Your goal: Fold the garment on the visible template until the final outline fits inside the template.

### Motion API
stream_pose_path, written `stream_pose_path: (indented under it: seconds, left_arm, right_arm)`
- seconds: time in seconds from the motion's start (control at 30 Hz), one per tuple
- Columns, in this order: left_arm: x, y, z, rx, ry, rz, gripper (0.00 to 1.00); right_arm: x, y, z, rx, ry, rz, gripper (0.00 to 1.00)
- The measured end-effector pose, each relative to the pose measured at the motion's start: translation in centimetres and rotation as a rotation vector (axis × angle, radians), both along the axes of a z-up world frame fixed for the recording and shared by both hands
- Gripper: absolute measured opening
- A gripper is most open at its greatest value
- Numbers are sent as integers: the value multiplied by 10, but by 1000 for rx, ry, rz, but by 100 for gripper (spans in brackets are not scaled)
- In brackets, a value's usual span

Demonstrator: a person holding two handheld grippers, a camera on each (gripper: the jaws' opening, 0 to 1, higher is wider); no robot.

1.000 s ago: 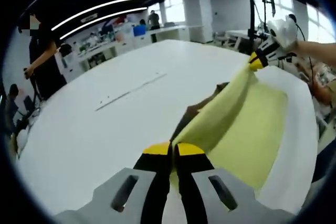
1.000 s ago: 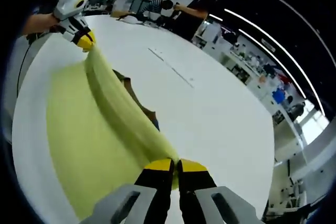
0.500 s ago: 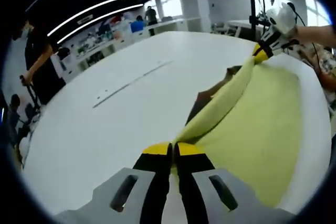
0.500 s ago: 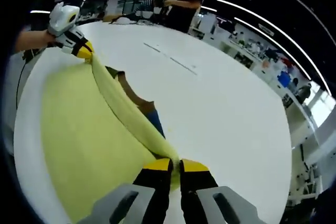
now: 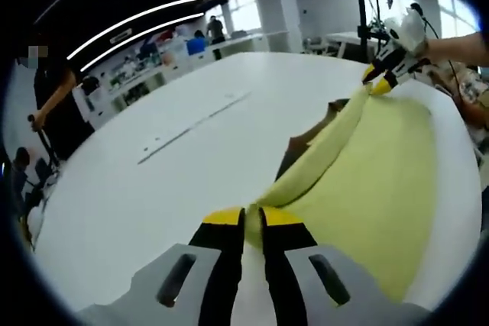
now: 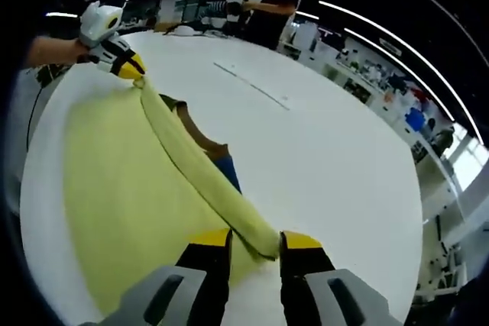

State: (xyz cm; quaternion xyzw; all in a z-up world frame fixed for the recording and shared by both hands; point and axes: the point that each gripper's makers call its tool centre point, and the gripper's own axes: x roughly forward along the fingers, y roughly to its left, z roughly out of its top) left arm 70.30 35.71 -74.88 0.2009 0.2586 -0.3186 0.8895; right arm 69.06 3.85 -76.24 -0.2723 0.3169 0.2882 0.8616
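Midway, right gripper (image 6: 254,238) released, left gripper (image 5: 243,215) pinching the yellow garment (image 5: 367,166) (fold laid, template unseen).

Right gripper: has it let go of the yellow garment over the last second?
Yes. The right gripper was shut on the garment's folded edge; its jaws now stand apart, with the edge lying loose between them. The left gripper has parted a little but still has cloth between its jaws. The garment stays stretched between both on the table.
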Motion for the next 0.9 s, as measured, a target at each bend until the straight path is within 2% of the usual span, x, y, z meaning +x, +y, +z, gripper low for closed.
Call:
stream_pose_path:
  seconds: [0.07,0.13,0.23,0.47,0.53,0.67,0.9]
  left_arm:
    - [-4,0,-2,44,-12,-36,12]
    - [-6,1,-3,104,-42,-78,15]
    - [-6,4,-10,185,-57,-112,18]
    - [3,4,-18,200,-60,-106,16]
    - [6,7,-21,250,-76,-120,14]
    - [5,5,-24,241,-70,-128,13]
    - [6,7,-22,266,-91,-140,12]
  right_arm:
    - [-2,0,1,-16,-10,14,29]
    - [-3,0,1,-29,-17,22,27]
    - [-3,-1,1,-49,-35,30,26]
    - [-2,-5,-5,-96,-38,35,21]
    - [0,-7,-9,-113,-38,37,19]
    - [0,-7,-13,-125,-35,33,16]
    - [2,-7,-16,-125,-46,46,5]
